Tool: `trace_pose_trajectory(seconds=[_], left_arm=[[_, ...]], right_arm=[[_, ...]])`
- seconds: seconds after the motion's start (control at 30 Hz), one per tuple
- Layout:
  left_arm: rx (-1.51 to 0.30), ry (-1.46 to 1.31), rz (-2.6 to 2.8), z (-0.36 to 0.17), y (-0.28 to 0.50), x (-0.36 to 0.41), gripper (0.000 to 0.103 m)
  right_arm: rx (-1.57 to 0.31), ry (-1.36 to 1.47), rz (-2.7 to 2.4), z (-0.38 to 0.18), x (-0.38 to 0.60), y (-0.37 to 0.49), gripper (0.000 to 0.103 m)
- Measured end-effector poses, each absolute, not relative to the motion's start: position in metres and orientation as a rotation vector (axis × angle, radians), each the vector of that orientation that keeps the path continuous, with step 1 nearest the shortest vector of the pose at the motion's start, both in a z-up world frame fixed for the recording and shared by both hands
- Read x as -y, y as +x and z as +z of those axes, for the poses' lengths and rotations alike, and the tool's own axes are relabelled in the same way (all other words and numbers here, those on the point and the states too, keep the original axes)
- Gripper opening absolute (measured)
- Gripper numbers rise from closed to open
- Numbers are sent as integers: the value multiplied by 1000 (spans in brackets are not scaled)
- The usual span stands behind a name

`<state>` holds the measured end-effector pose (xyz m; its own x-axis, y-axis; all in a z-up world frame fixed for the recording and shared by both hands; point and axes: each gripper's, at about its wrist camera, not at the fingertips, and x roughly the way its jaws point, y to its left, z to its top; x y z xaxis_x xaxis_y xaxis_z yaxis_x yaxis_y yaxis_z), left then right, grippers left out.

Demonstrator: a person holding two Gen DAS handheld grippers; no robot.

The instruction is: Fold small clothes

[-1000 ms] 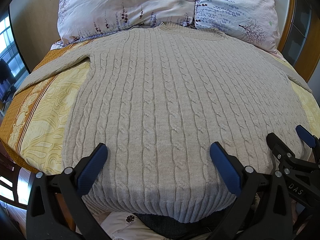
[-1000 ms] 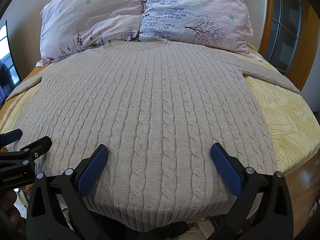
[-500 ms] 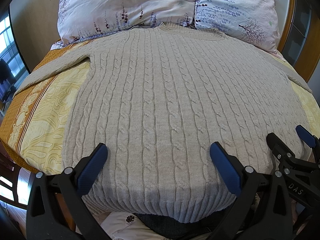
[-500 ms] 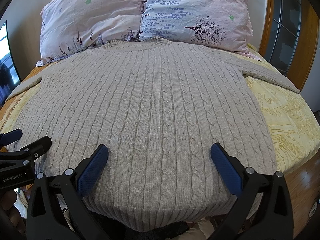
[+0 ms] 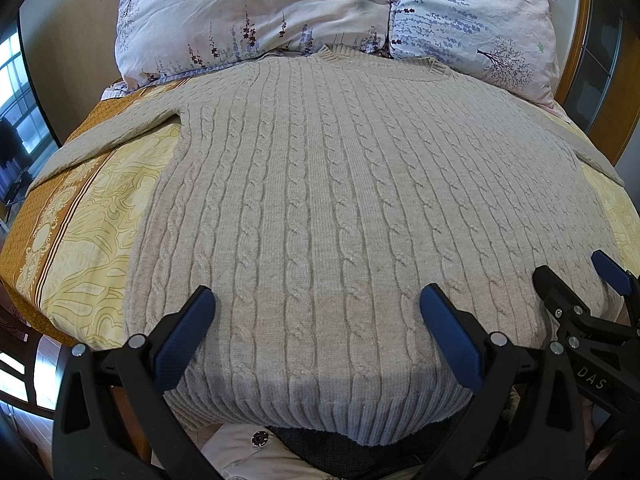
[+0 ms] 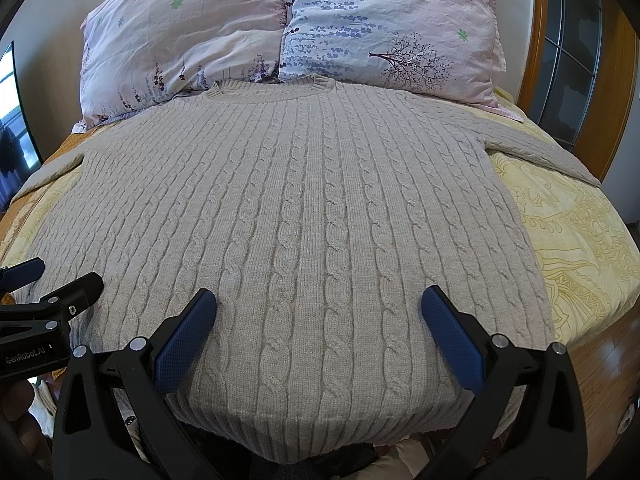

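Observation:
A beige cable-knit sweater (image 5: pixel 340 208) lies flat, front up, on the bed, collar toward the pillows and hem at the near edge; it also shows in the right wrist view (image 6: pixel 304 216). Its sleeves spread out to both sides. My left gripper (image 5: pixel 316 320) is open and empty, hovering over the hem's left half. My right gripper (image 6: pixel 320 320) is open and empty over the hem's right half. Each gripper shows in the other's view: the right one (image 5: pixel 576 280) at the right edge, the left one (image 6: pixel 56 280) at the left edge.
Two floral pillows (image 5: pixel 256 12) (image 6: pixel 384 28) stand against the headboard behind the collar. A yellow and orange patterned bedspread (image 5: pixel 80 232) (image 6: pixel 576 248) covers the bed. A wooden frame with glass panes (image 6: pixel 568 40) is at the right. Wooden floor (image 6: pixel 600 380) lies beside the bed.

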<state>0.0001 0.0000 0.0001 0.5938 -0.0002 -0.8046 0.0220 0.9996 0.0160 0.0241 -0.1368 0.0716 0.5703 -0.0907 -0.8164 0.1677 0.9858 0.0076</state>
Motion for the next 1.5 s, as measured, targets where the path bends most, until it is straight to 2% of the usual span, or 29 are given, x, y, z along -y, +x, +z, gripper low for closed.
trace_pose_trajectory(seconds=[0.47, 0.7, 0.93, 1.07, 1.2, 1.3, 1.43, 1.5], left_arm=[[-997, 39, -30, 1, 12, 3, 101], [-966, 44, -40, 4, 13, 0, 101], [-851, -2, -136, 22, 39, -11, 101], [-852, -7, -176, 30, 67, -11, 101], [-839, 9, -179, 39, 91, -8, 101], [-797, 17, -195, 45, 103, -7, 101], [-805, -12, -230, 45, 119, -8, 101], [-817, -18, -231, 42, 123, -9, 101]], right_arm=[[-966, 61, -89, 73, 135, 29, 102], [-967, 46, 2, 74, 147, 39, 102], [-870, 221, -171, 107, 242, 70, 101], [-838, 448, -322, 115, 336, 90, 82], [-860, 762, -436, 91, 424, 98, 56], [-840, 956, -543, 71, 476, 92, 44], [-831, 1019, -606, 62, 501, 91, 43], [-820, 1048, -621, 59, 510, 91, 36]])
